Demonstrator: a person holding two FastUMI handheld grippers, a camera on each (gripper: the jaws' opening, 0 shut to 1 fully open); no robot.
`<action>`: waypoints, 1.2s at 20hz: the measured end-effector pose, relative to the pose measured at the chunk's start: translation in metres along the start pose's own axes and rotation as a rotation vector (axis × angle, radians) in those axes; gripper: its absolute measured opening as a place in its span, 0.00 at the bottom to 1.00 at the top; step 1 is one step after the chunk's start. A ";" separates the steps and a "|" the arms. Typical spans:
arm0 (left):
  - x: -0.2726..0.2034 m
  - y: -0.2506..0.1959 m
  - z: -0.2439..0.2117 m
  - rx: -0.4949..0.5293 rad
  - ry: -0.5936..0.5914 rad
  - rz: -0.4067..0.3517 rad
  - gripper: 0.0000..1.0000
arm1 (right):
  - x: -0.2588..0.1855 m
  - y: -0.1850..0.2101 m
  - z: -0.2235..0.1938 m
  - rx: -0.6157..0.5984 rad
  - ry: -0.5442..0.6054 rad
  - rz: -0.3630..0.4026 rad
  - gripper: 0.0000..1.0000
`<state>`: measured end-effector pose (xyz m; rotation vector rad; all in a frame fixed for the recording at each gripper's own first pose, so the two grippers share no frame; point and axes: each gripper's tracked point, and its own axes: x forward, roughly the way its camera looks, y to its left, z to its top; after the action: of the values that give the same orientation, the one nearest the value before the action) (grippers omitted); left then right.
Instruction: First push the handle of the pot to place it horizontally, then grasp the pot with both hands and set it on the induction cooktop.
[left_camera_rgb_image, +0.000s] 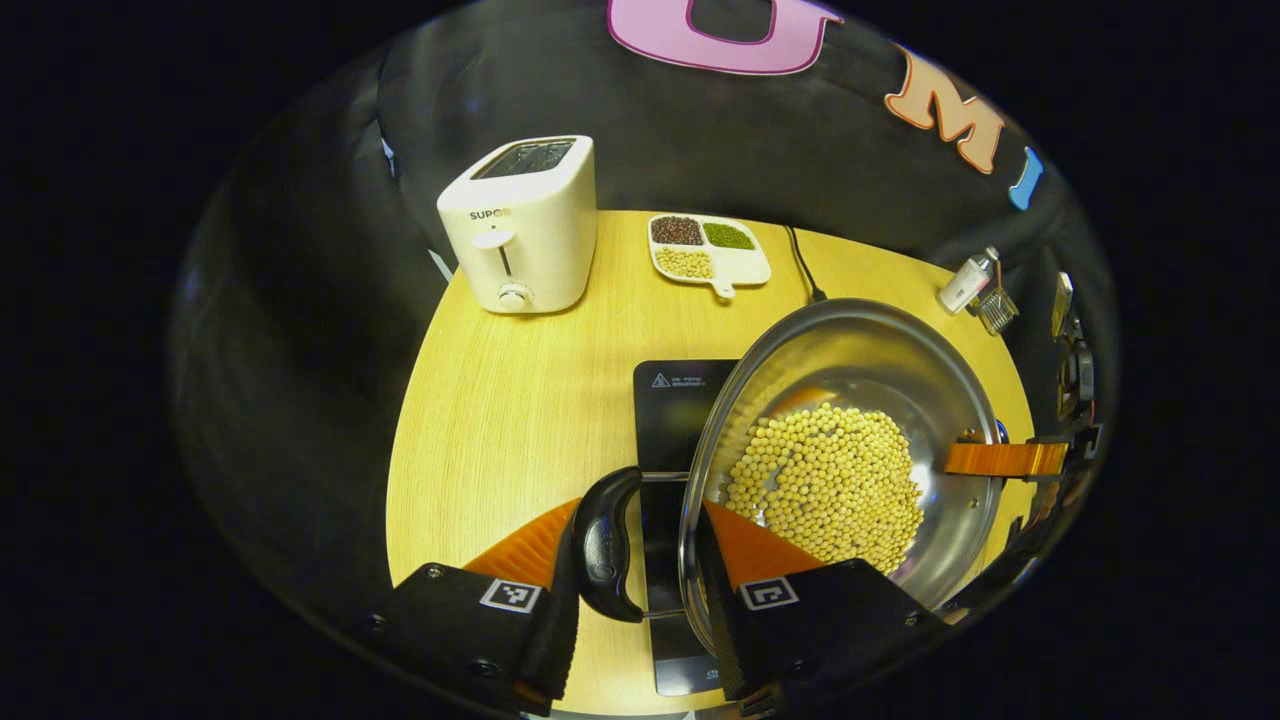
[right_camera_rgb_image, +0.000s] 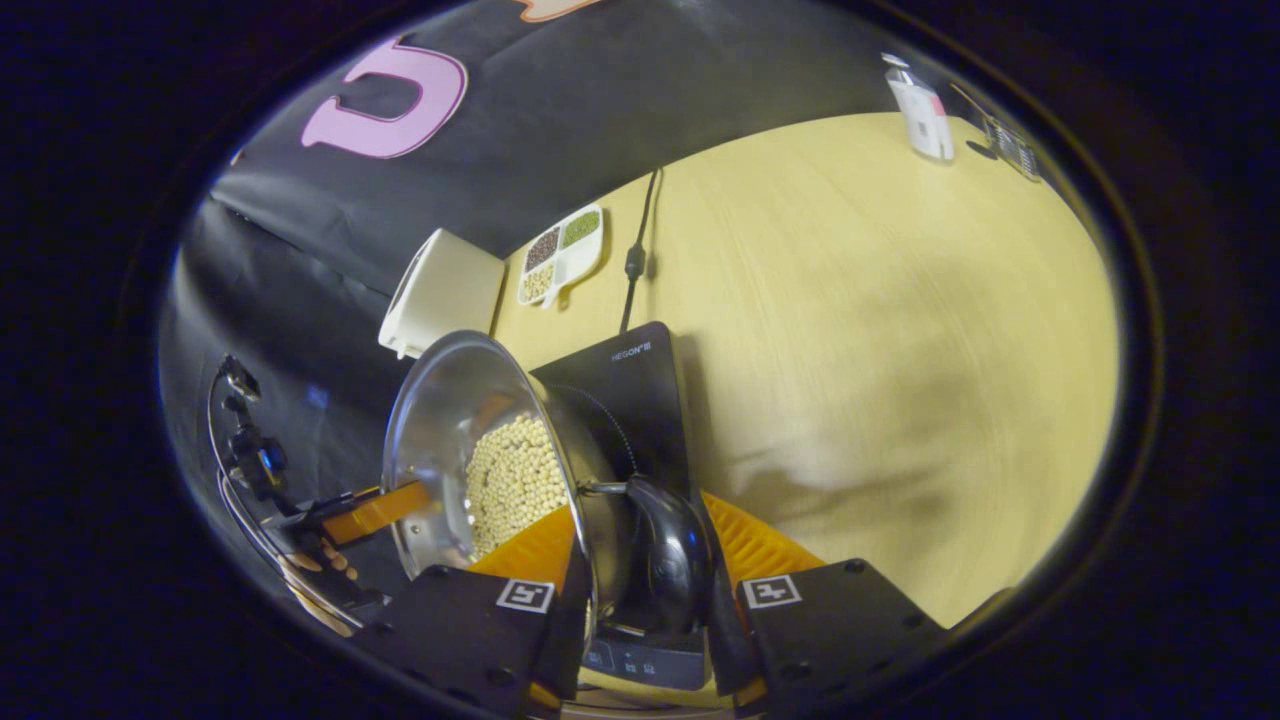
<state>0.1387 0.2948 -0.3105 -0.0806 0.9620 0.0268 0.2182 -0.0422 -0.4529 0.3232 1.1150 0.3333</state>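
Observation:
A steel pot (left_camera_rgb_image: 900, 370) holding soybeans (left_camera_rgb_image: 825, 485) hangs over the black induction cooktop (left_camera_rgb_image: 675, 400); I cannot tell whether it touches. My left gripper (left_camera_rgb_image: 640, 520) is shut on the pot's black handle (left_camera_rgb_image: 605, 545), one finger outside it and one inside the rim. The right gripper's finger (left_camera_rgb_image: 1005, 458) reaches inside the far rim. In the right gripper view my right gripper (right_camera_rgb_image: 640, 520) is shut on the other black handle (right_camera_rgb_image: 670, 550) and the wall of the pot (right_camera_rgb_image: 440, 420), above the cooktop (right_camera_rgb_image: 635, 390). The left gripper (right_camera_rgb_image: 375, 510) holds the opposite side.
On the wooden table (left_camera_rgb_image: 500, 420) stand a white toaster (left_camera_rgb_image: 520, 225), a divided dish of beans (left_camera_rgb_image: 708, 250), the cooktop's cable (left_camera_rgb_image: 800, 262) and a white bottle (left_camera_rgb_image: 965, 282). Bare tabletop (right_camera_rgb_image: 880, 330) lies right of the cooktop in the right gripper view.

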 end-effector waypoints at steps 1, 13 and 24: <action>0.004 0.001 -0.002 -0.007 0.009 -0.001 0.57 | 0.003 0.002 -0.001 -0.002 0.000 -0.006 0.48; 0.010 0.000 -0.005 -0.014 0.006 -0.016 0.60 | 0.009 0.003 0.004 0.000 -0.032 -0.006 0.48; -0.040 0.010 0.017 -0.027 -0.293 0.144 0.98 | -0.055 -0.010 0.029 -0.011 -0.278 -0.038 0.94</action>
<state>0.1292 0.3064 -0.2689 -0.0303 0.6732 0.1799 0.2237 -0.0763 -0.4004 0.3276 0.8448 0.2518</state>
